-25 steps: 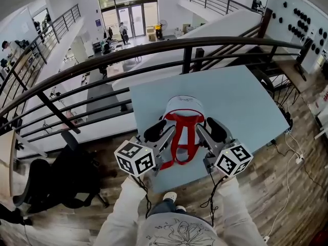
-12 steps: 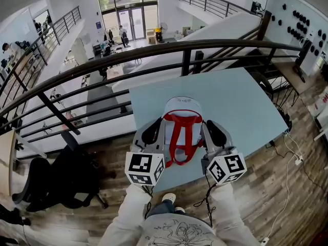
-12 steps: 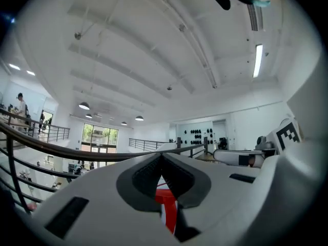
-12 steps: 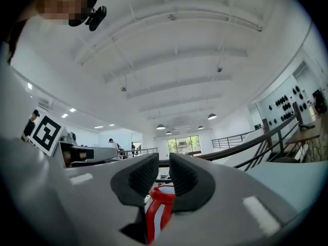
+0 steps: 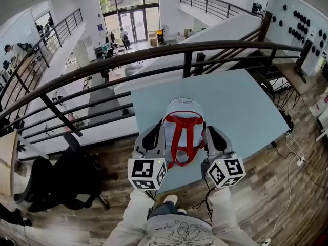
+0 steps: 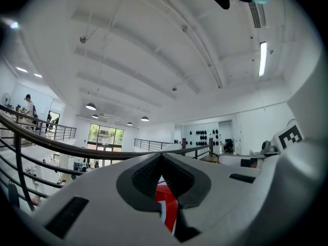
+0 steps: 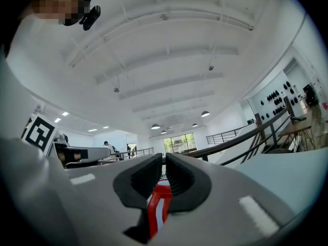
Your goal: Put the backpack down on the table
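The backpack (image 5: 183, 118) is lying on the light-blue table (image 5: 241, 106) with its red shoulder straps (image 5: 180, 137) facing up. It is sitting directly between the two grippers and ahead of both. Its lower end is lying close to the table edge nearest the grippers.

**Left gripper (image 5: 160, 129).** The jaws are meeting at the tips in the left gripper view (image 6: 162, 155). They are clamping the left strap (image 6: 166, 209), which is showing red just behind the pads. The gripper is pointing level, along the side of the pack.

**Right gripper (image 5: 206, 132).** The jaws are closing (image 7: 164, 158). The right strap (image 7: 158, 204) is lying between the pads, and only a narrow slit is showing above it. The pads appear to be pressing on the webbing.

**Step in hand.** The operator is taking a two-point hold on the straps, one strap per gripper. The pack appears to be resting on the table top, so judged from this layout the placing is largely done, and the hold is probably serving to settle or shift it.

**Next move.**
1. Confirm that the right clamp is seating fully on the webbing.
2. Move both grippers together, keeping them level with each other, so that the pack is not tilting or swinging.
3. Carry the pack away from the grippers, further from the near edge.
4. Open both pairs of jaws only once the pack is lying flat and its weight is on the table.
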{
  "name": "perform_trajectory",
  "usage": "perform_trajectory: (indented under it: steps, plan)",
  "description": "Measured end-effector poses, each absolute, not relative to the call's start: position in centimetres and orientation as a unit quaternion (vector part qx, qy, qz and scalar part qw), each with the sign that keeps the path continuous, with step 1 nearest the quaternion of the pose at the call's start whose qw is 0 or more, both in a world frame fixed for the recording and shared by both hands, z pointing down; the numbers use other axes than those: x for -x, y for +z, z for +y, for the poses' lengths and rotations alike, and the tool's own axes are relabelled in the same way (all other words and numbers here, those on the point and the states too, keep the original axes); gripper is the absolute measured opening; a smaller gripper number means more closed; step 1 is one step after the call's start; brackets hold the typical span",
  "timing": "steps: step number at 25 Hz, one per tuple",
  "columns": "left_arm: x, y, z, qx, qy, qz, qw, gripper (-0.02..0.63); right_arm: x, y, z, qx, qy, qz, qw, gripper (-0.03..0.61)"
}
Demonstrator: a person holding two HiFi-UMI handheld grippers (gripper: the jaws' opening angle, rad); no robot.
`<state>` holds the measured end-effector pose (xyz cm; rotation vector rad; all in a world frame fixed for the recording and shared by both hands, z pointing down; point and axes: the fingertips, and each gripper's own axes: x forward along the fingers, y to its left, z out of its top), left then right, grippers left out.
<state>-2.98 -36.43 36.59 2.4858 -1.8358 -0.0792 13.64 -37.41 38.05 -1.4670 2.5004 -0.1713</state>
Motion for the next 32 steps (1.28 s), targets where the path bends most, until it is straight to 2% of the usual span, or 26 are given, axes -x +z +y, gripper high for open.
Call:
perform_trajectory:
  steps: [5, 32]
  plan:
    - [2.82, 36.72, -36.5, -0.803, -0.026, -0.594, 0.029, 0.006, -13.93, 37.88, -37.45, 0.505, -0.059, 0.853, 0.119, 0.015]
    - [2.64, 37.11, -37.16, -0.814, -0.028, -0.579, 0.038, 0.006, -13.3, 37.6, -37.75, 0.498, -0.055, 0.858, 0.114, 0.015]
